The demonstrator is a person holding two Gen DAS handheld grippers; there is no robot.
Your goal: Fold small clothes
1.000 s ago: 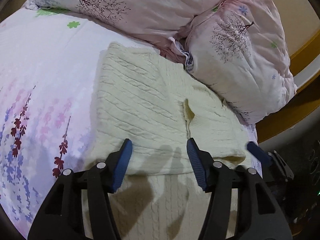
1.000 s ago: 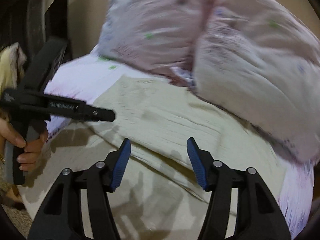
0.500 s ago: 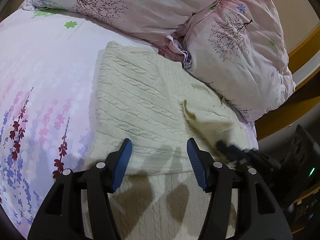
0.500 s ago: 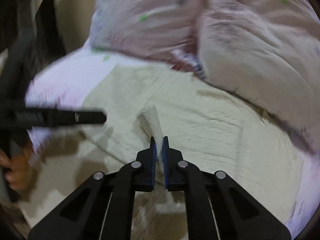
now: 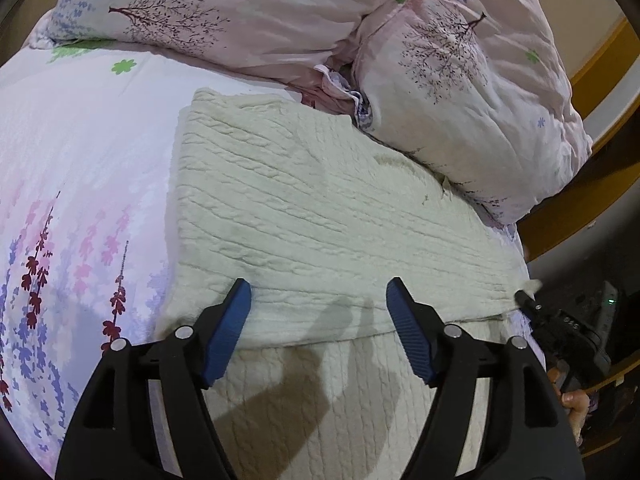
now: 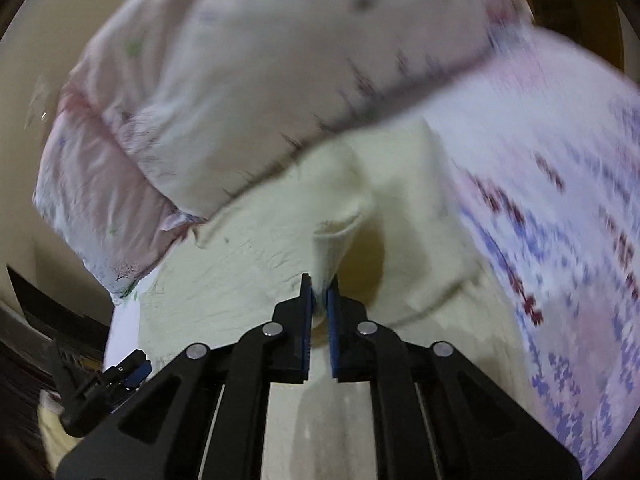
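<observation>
1 cream cable-knit sweater [image 5: 320,216] lies flat on the flowered bedsheet [image 5: 80,184], its far right edge against the 2 pink pillows [image 5: 472,92] at the head of the bed. A folded layer sits on top, with its near edge running left to right just beyond the left gripper [image 5: 318,320].

The left gripper hangs over the near part of the sweater. Its 2 blue pads [image 5: 230,320] are spread wide and have just been opening further; knit shows in the gap between them, but neither pad presses on it.

The right gripper [image 6: 319,300] has its 2 pads pressed nearly together on a raised pleat of the sweater's cloth [image 6: 336,240], which rises from between them and runs away toward the pillows. Its jaws have eased slightly apart in the last moment, yet the cloth is pinched between them. This view is blurred, so the knit pattern cannot be made out there.

In the left wrist view the right gripper shows at the far right edge of the sweater, with the person's fingers [image 5: 574,400] on its handle. In the right wrist view the left gripper appears at the lower left.
</observation>
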